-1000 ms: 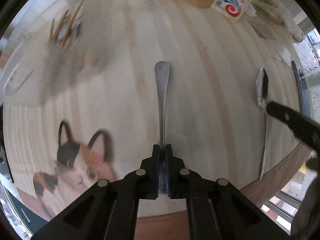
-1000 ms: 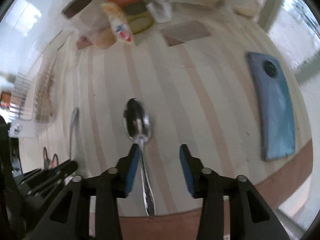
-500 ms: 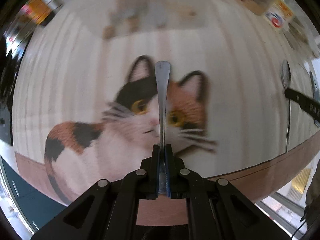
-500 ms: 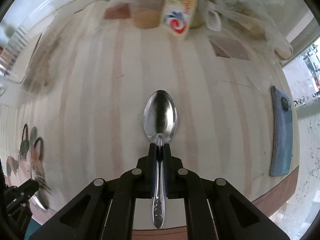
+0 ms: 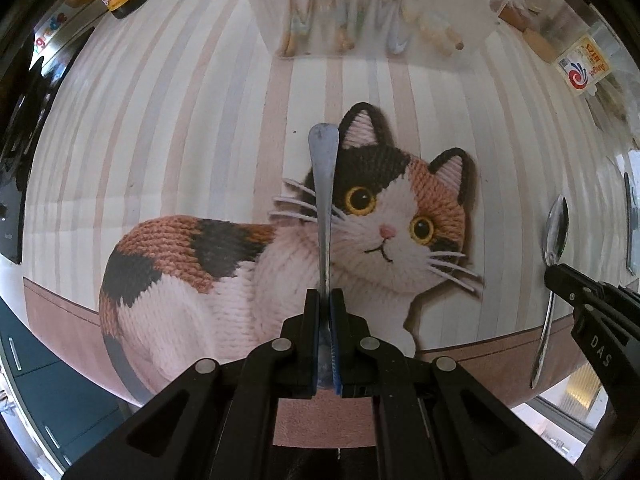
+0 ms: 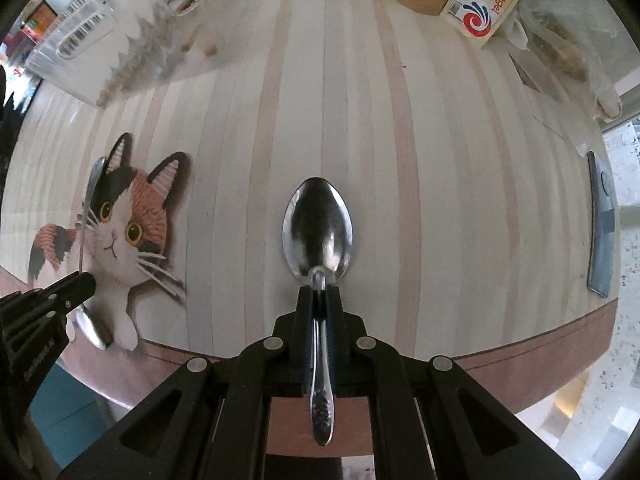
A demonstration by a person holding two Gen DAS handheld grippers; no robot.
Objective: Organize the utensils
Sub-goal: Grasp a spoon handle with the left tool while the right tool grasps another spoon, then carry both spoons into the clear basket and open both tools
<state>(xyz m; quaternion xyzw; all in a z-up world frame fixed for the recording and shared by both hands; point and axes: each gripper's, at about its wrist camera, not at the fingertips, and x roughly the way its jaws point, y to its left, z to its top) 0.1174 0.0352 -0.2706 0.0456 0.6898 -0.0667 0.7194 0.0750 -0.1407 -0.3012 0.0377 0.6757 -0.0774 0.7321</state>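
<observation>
On the left wrist view, I am holding the left gripper (image 5: pixel 325 300) with its jaws clamped on a metal utensil (image 5: pixel 325 200), handle end pointing forward over the knitted cat picture (image 5: pixel 280 264) on the striped surface (image 5: pixel 160 140). A clear utensil basket (image 5: pixel 376 12) is standing beyond. At the right edge, the right gripper (image 5: pixel 554 274) is gripping a spoon (image 5: pixel 555 240).

On the right wrist view, I am keeping the jaws pinched on that spoon's (image 6: pixel 318 236) neck, bowl forward, above the surface. A blue phone (image 6: pixel 602 236) is lying far right.
</observation>
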